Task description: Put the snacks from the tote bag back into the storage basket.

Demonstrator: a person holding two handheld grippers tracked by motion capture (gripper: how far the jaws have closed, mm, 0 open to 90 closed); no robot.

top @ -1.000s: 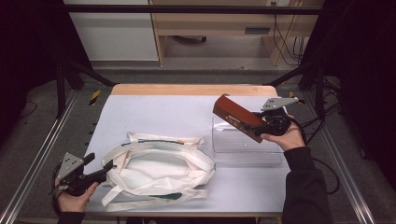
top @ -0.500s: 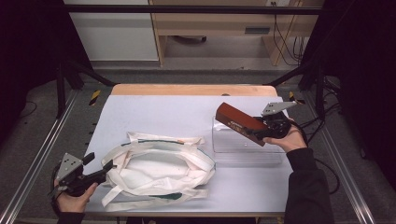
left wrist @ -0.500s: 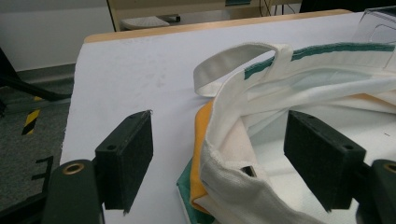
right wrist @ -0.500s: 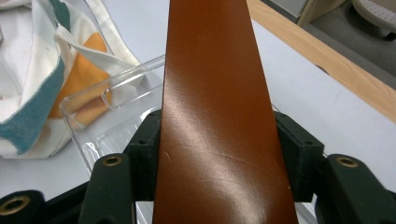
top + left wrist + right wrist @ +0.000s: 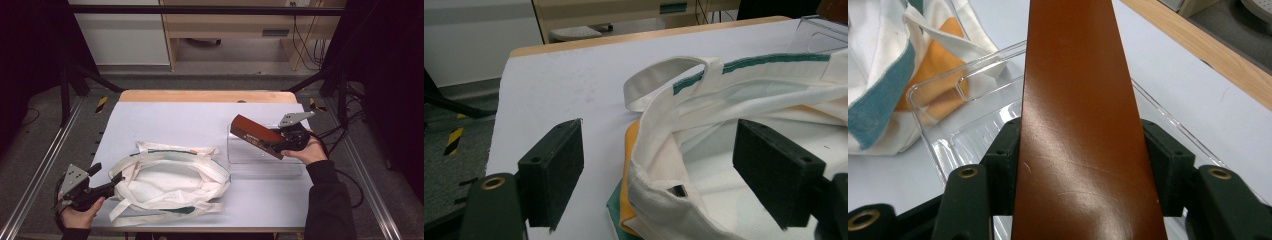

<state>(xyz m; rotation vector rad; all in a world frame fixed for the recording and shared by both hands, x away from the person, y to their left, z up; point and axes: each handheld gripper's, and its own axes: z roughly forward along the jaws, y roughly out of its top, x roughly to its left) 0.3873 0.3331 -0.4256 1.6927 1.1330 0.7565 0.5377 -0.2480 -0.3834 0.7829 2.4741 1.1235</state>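
Observation:
A white cloth tote bag [image 5: 170,182] with green trim lies open-mouthed at the table's front left. My left gripper [image 5: 106,175] is at the bag's left end. In the left gripper view its jaws straddle the bag's rim [image 5: 664,165] and stand open, with neither pad pressing the cloth. My right gripper [image 5: 280,145] is shut on a long, flat, glossy brown case [image 5: 255,135], which it holds tilted over a clear plastic bin [image 5: 265,162] at the right. In the right gripper view both pads clamp the sides of the brown case [image 5: 1073,125], and the clear bin [image 5: 948,145] lies just below.
A pale sheet covers the table [image 5: 190,120], and a wooden edge [image 5: 200,96] runs along the far side. Metal frame rails [image 5: 40,170] flank the table on both sides. Cables [image 5: 345,130] trail off to the right of the right hand.
My right gripper has sunk a little with the brown case, closer to the clear bin. The left gripper and the bag have kept still.

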